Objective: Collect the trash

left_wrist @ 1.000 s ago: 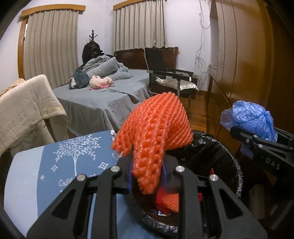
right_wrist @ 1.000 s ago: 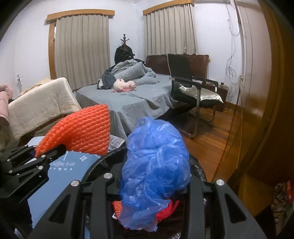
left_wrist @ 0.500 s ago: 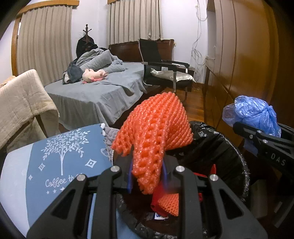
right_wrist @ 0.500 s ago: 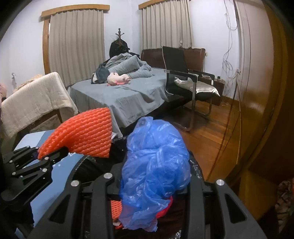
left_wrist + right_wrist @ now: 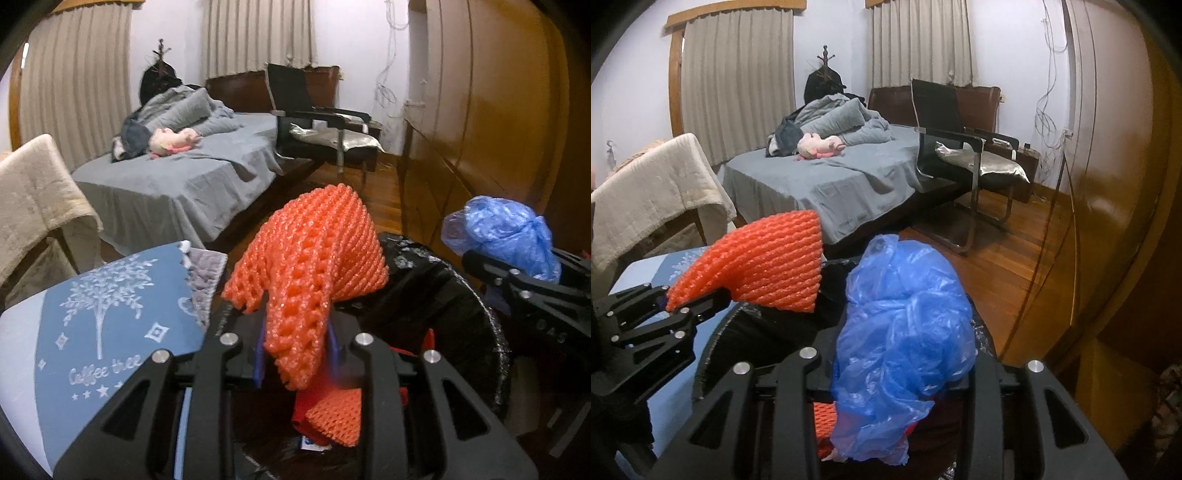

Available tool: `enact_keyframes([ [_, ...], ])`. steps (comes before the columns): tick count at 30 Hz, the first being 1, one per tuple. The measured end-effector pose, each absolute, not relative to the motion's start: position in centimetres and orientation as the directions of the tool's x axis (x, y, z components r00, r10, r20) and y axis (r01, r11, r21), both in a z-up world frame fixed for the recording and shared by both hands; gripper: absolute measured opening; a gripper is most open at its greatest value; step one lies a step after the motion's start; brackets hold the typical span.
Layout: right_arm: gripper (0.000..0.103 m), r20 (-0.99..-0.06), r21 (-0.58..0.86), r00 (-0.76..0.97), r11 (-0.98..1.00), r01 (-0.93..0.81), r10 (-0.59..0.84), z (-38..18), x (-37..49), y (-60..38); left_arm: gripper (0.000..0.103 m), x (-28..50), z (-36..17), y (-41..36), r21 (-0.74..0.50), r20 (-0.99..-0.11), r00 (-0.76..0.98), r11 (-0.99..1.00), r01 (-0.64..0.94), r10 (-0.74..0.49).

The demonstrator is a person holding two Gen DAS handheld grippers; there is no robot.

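Note:
My left gripper (image 5: 295, 354) holds an orange foam net (image 5: 314, 258) upright between its blue pads, over the near rim of a bin with a black liner (image 5: 461, 295). Its jaws are opening, and the net still sits between the pads. Another orange net (image 5: 336, 413) lies inside the bin. My right gripper (image 5: 897, 380) is shut on a crumpled blue plastic bag (image 5: 905, 325) above the bin (image 5: 757, 332), its jaws easing apart slightly. The right wrist view shows the left gripper (image 5: 666, 301) with its net (image 5: 768, 266) at the left. In the left wrist view, the bag (image 5: 506, 236) is at the right.
A table with a blue tree-print cloth (image 5: 92, 332) stands left of the bin. Beyond are a grey bed (image 5: 166, 184), a black chair (image 5: 321, 125) and a seat draped in a beige blanket (image 5: 33, 192). A wooden wardrobe (image 5: 480, 110) runs along the right.
Both grippers have sunk and moved closer over the bin, which now fills more of each view. The left pads stand slightly wider around the orange net.

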State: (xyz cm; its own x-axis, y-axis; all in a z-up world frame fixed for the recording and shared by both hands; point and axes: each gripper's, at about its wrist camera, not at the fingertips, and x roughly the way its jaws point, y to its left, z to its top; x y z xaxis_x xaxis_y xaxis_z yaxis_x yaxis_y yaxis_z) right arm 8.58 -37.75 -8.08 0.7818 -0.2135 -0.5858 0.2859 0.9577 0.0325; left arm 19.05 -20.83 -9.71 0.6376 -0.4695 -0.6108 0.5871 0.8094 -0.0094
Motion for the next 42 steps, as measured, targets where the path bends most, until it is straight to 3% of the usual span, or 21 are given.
enact_keyframes([
  [1,0.042,-0.588,0.029,0.779,0.957,0.287,-0.216,-8.3,8.7,-37.8,0.036,19.1,-9.8,-20.9,-0.015,-0.613,0.631,0.805,0.593,-0.476],
  [3,0.054,-0.597,0.020,0.770,0.955,0.296,-0.226,-8.8,8.9,-38.1,0.056,19.2,-9.9,-20.8,-0.034,-0.614,0.617,0.797,0.603,-0.492],
  [6,0.067,-0.599,0.021,0.765,0.950,0.312,-0.238,-9.1,8.7,-38.6,0.065,19.3,-9.7,-20.4,-0.054,-0.608,0.607,0.790,0.610,-0.511],
  [8,0.084,-0.596,0.018,0.765,0.948,0.319,-0.246,-9.1,8.4,-38.8,0.072,19.3,-9.5,-20.1,-0.068,-0.601,0.604,0.786,0.614,-0.523],
  [11,0.097,-0.584,0.008,0.767,0.942,0.334,-0.267,-8.7,7.8,-38.8,0.079,19.3,-9.0,-19.6,-0.077,-0.589,0.611,0.789,0.610,-0.529],
  [18,0.097,-0.580,0.022,0.777,0.949,0.313,-0.243,-7.4,7.1,-37.9,0.091,18.7,-7.4,-17.2,-0.048,-0.566,0.667,0.827,0.560,-0.485],
  [30,0.097,-0.582,0.056,0.799,0.973,0.226,-0.152,-4.5,5.7,-33.9,0.093,16.8,-4.7,-11.9,-0.014,-0.562,0.743,0.903,0.430,-0.363],
  [42,0.097,-0.552,0.085,0.831,0.986,0.142,-0.072,-0.6,4.0,-29.9,0.094,13.1,-1.8,-9.0,-0.002,-0.524,0.789,0.927,0.375,-0.320],
])
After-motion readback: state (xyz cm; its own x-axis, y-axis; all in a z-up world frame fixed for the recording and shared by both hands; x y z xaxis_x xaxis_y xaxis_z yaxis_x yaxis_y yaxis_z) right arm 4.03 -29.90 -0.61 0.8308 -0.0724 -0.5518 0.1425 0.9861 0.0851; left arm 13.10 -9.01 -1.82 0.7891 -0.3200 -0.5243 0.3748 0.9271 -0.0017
